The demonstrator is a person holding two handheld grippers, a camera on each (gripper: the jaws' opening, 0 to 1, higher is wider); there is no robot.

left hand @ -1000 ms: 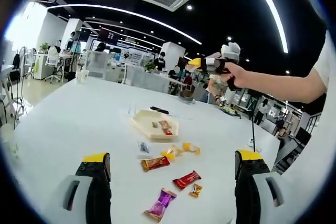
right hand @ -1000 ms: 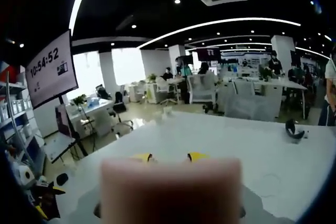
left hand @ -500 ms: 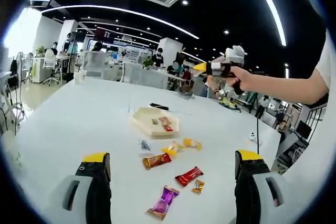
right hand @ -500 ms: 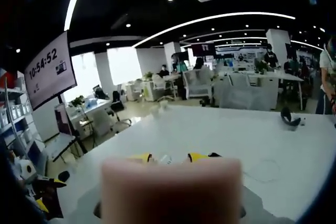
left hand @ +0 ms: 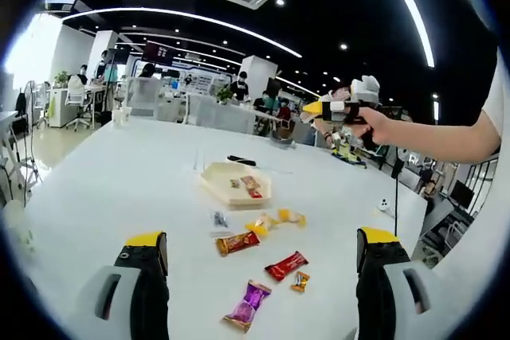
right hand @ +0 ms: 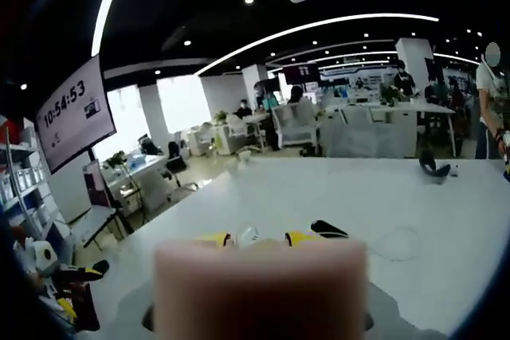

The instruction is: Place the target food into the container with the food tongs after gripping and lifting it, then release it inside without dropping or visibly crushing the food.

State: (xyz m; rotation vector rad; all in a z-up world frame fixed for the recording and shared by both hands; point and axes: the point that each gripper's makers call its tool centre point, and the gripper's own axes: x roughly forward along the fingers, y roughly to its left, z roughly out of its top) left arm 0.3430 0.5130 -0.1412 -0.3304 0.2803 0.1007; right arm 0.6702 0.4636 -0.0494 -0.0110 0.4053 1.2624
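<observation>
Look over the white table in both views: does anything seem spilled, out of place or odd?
Nothing looks spilled or damaged. Wrapped sweets lie loose on the white table beside the shallow tray, which holds a few. The right hand-held gripper is held high above the table.

Both views are bright and evenly lit from overhead: long curved light strips [left hand: 191, 21] and small round ceiling spots against a dark ceiling. The white table [left hand: 119, 173] ahead of the left gripper [left hand: 259, 260] reflects softly with faint shadows. A pink block [right hand: 259, 292] closest to the right camera is blurred. Straight lines bow toward the edges.
</observation>
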